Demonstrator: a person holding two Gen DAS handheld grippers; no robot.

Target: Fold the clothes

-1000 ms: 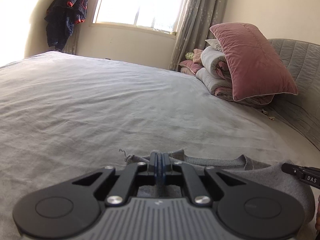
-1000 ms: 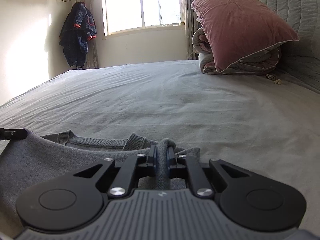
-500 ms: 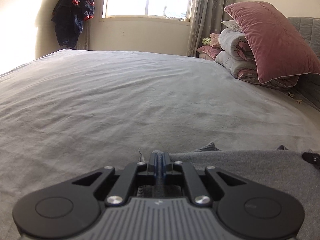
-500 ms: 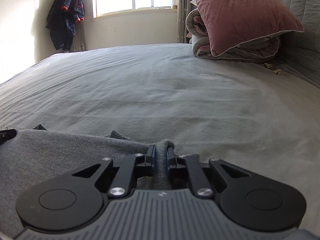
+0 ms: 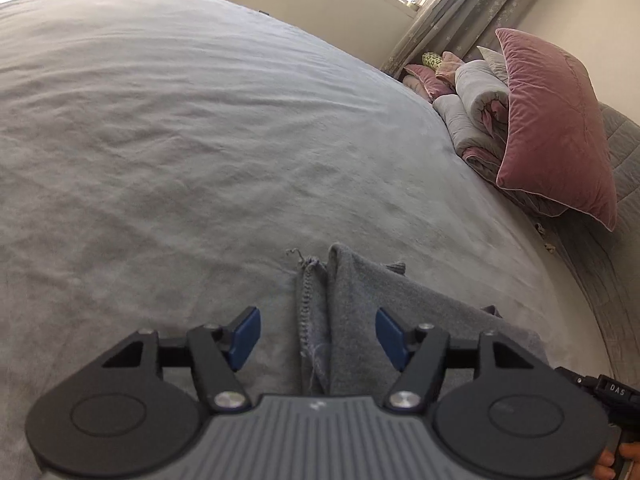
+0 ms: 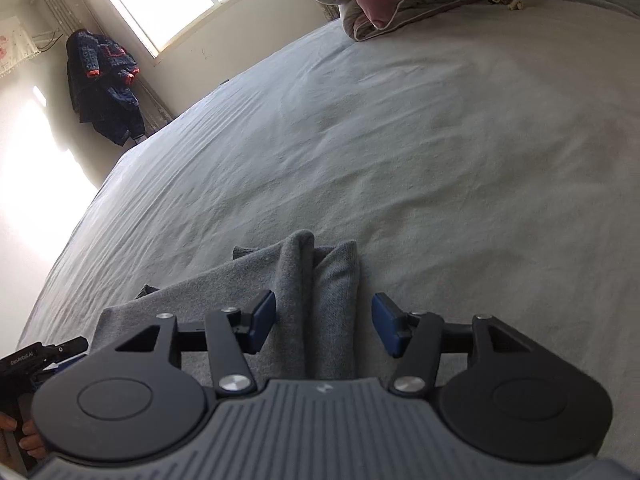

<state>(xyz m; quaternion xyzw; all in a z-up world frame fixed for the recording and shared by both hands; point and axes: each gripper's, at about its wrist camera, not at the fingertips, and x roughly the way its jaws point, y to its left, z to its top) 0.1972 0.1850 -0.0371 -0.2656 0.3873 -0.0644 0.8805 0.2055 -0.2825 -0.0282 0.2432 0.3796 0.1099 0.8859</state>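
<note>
I am folding a gray sweater (image 5: 360, 312) on the big gray bed (image 5: 160, 140). I think one fold is just laid down, because the sweater lies low and flat on the bed in front of me, close to the near edge. I am letting go of it now.

My left tongs (image 5: 318, 334) are opening. The blue pads (image 5: 244, 336) stand apart, and a bunched ridge of the sweater's edge sits between them, but the pads do not press it. My right tongs (image 6: 323, 330) are opening too. A puffy fold of the sweater (image 6: 316, 280) stands between those pads, free on the right side; on the left the cloth lies right against the pad, so I cannot tell if it touches.

The sweater looks soft and thick. Where I pinched it, it stays up in little humps. At the left corner a knitted edge shows, with a loose thread (image 5: 296, 254) sticking out. Between my two tongs the cloth lies smooth.

What is left, I think: the humps need patting flat, and the sweater may need one more fold to be small and neat. I cannot see the whole sweater, so I am not sure how many folds it has.

A pink pillow (image 5: 556, 128) and rolled quilts (image 5: 476, 108) sit far off at the head of the bed.
</note>
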